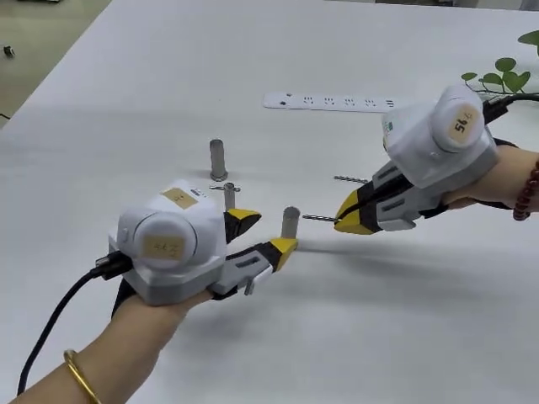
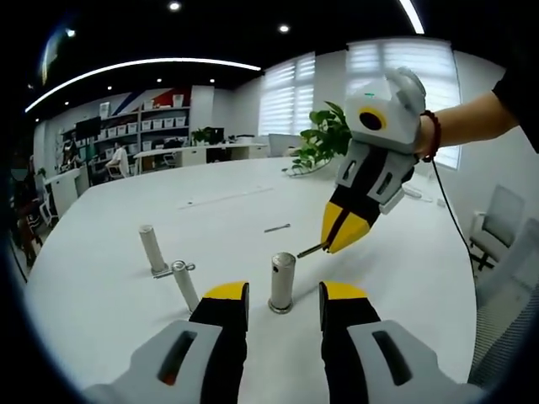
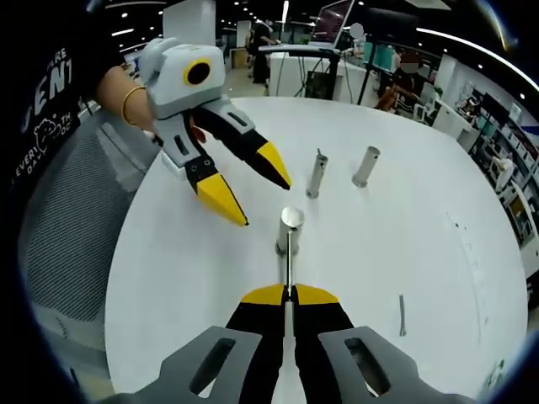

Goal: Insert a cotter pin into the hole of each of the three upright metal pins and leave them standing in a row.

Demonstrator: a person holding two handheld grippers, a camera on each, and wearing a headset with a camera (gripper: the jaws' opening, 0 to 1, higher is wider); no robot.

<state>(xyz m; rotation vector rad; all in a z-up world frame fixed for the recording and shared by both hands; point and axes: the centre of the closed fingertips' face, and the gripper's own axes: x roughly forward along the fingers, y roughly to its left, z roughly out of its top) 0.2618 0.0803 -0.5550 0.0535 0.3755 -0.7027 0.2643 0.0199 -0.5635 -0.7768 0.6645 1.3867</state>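
The nearest metal pin (image 1: 290, 222) stands upright on the table (image 1: 387, 320). The cotter pin (image 1: 318, 218) lies to its right, long axis level and aimed at the pin's upper part, tip just short of it. The right tool (image 1: 347, 224) is clamped on the cotter pin's far end, hand reaching in from the right. The left tool (image 1: 269, 231) sits nearer, jaws spread, the metal pin just beyond their gap.

The right gripper (image 3: 289, 295), jaws clamped on a cotter pin (image 3: 288, 261), holds its tip at the near metal pin (image 3: 290, 229). The left gripper (image 3: 261, 200) hovers to the left, jaws apart.
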